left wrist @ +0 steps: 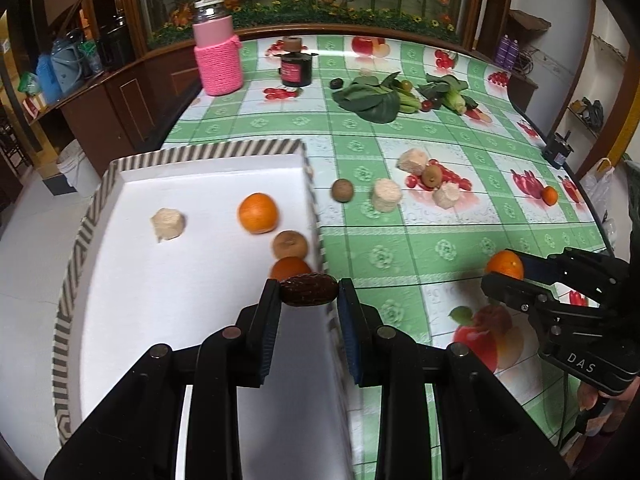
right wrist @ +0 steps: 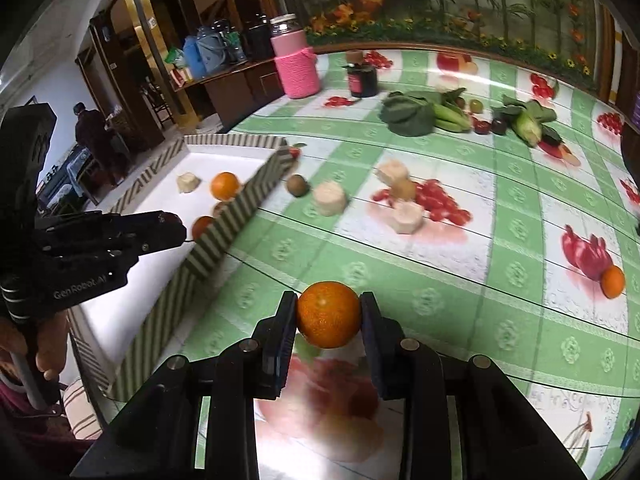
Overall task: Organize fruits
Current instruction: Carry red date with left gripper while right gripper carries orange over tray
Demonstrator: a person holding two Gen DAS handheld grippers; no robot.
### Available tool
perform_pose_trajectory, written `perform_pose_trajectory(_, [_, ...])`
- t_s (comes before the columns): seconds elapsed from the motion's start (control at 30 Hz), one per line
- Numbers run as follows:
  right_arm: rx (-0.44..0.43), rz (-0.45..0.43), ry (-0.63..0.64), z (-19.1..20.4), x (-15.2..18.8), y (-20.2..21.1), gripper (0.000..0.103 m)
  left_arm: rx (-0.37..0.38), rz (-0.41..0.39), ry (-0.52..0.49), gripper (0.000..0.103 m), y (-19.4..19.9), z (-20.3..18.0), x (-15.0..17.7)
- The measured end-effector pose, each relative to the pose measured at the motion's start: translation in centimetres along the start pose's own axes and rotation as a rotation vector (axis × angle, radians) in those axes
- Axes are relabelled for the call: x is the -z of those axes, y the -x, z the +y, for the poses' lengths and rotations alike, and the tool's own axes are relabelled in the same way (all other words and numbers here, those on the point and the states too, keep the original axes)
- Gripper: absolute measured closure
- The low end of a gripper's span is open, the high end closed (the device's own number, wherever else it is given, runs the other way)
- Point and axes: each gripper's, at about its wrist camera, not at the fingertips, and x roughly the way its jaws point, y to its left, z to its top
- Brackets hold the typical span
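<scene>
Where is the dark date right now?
The date is pinched between the left gripper's fingers in the left wrist view, just over the striped tray's right edge, with an orange right behind it.

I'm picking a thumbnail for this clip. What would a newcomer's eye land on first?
Probably the bright orange pinched in the right claw above the green fruit-print tablecloth. Next, the dark wrinkled date gripped in the left claw at the edge of the striped-rim white tray. At the table's far end stands a vivid pink knit-covered jar.
</scene>
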Motion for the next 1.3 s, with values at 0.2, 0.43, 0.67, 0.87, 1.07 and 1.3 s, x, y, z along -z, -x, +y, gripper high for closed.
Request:
perform_pose_trajectory(0.2, [-0.017,-0.003,0.028,2.1,-0.6,-0.3,0.071,-0.019,-0.005,0.013,0.077,0.5,1.6,0.7])
perform_pose_trajectory(0.43, [-0.036,0.001,0.067,4.3,-1.1,-0.8,0.071,-0.041,-0.001,0.036,0.077,0.7,3.6,1.4])
perform_pose_trajectory(0.67, [-0.056,0.010,0.113,6.5,-1.6,-1.4,0.071,-0.062,0.004,0.063,0.077,0.7,5.5,1.9])
perform_pose_trajectory(0.87, [-0.068,0.014,0.146,8.2,-2.1,-1.7,0.071,-0.078,0.009,0.087,0.077,0.6,7.4,2.4])
perform_pose_trajectory(1.07, [-0.077,0.021,0.167,9.2,-2.6,-2.4,0.071,-0.087,0.025,0.123,0.077,0.3,9.6,2.8])
perform_pose_trajectory(1.3, [-0.090,0.042,0.203,10.9,-3.3,-3.7,0.071,-0.088,0.037,0.149,0.077,-0.3,11.0,2.8])
